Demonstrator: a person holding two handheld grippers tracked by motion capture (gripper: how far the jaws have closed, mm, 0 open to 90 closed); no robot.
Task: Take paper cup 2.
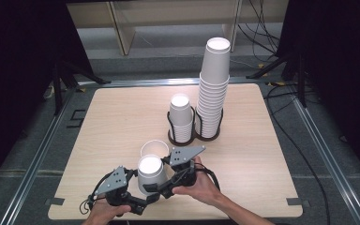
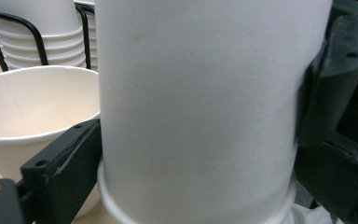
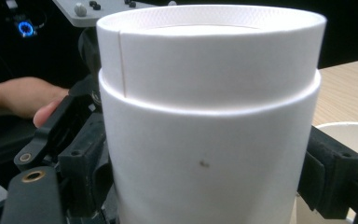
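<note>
Two hand-held grippers — left [image 1: 143, 199], right [image 1: 161, 187] — both clamped on nested upside-down cups [image 1: 150, 173], one upright cup [image 1: 153, 149] behind

No readable text, brand, number or sign on the white paper cups [image 1: 150, 171], stacked or single. The wire rack [image 1: 194, 136], bench [image 1: 122, 117] & both tools' grey plates are likewise blank; no lettering legible anywhere.

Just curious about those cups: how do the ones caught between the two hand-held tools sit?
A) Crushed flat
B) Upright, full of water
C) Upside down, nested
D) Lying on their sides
C: the held cups stand base-up, one nested over another, rim at the bottom.
</note>
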